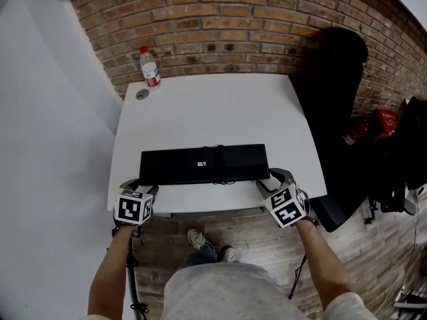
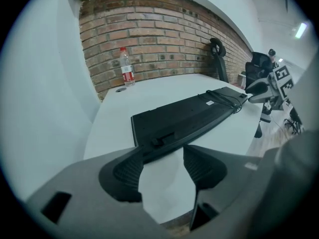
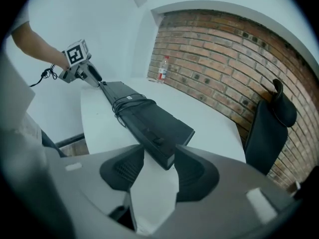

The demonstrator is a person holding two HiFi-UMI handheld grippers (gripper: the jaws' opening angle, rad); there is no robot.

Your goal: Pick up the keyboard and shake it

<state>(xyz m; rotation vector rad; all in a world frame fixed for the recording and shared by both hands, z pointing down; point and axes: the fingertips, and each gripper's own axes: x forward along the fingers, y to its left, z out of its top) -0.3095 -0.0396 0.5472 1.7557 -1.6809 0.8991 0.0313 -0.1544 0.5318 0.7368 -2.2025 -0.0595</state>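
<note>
A black keyboard (image 1: 203, 164) lies upside down on the white table (image 1: 213, 105), near its front edge, with its cable wound round the middle. My left gripper (image 1: 141, 185) is at the keyboard's left end and my right gripper (image 1: 273, 179) at its right end. In the left gripper view the near corner of the keyboard (image 2: 189, 116) sits between the fingertips of the left gripper (image 2: 163, 153), which touch it. In the right gripper view the end of the keyboard (image 3: 149, 123) is pinched between the tips of the right gripper (image 3: 159, 153).
A plastic water bottle (image 1: 150, 67) with a red cap stands at the table's back left corner, a small round disc (image 1: 142, 94) beside it. A black chair (image 1: 337, 112) stands against the table's right side. A brick wall runs behind. Wooden floor lies below the front edge.
</note>
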